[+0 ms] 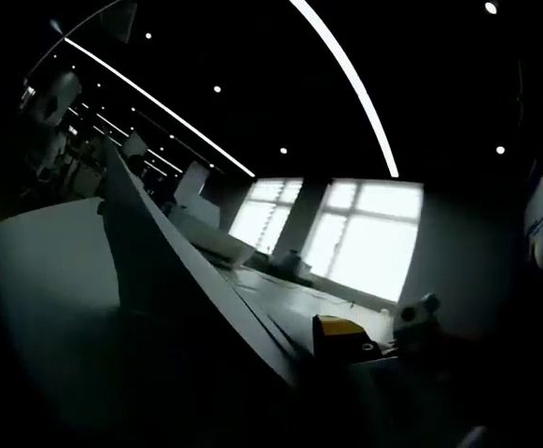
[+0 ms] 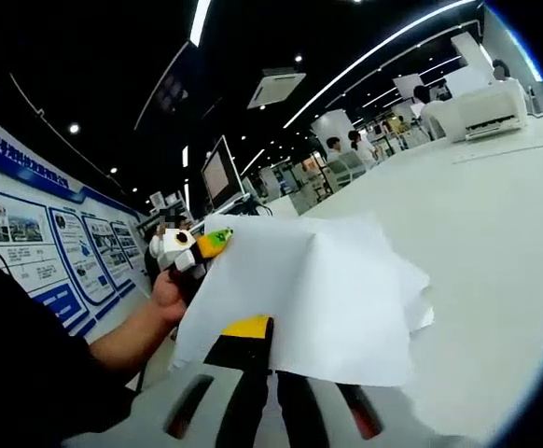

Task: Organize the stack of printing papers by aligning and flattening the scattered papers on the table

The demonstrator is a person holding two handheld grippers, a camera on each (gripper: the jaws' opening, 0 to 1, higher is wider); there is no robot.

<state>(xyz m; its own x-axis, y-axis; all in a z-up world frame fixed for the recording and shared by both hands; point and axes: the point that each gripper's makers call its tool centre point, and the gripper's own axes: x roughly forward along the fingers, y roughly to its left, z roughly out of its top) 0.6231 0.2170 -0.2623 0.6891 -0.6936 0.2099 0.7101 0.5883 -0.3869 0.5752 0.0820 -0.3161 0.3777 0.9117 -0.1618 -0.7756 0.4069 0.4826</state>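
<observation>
In the right gripper view, the right gripper (image 2: 257, 373) is pinching the near edge of the papers (image 2: 309, 289), lifting the crumpled white sheets above the white table (image 2: 495, 233). The left gripper (image 2: 189, 247), held by a person's hand (image 2: 167, 297), is meeting the sheets' far corner, though whether its jaws are closed cannot be told. A white printer (image 2: 484, 105) is sitting at the table's far end. In the left gripper view, a paper edge (image 1: 187, 271) is slanting steeply across the dim frame, bright windows (image 1: 365, 233) glowing behind.
</observation>
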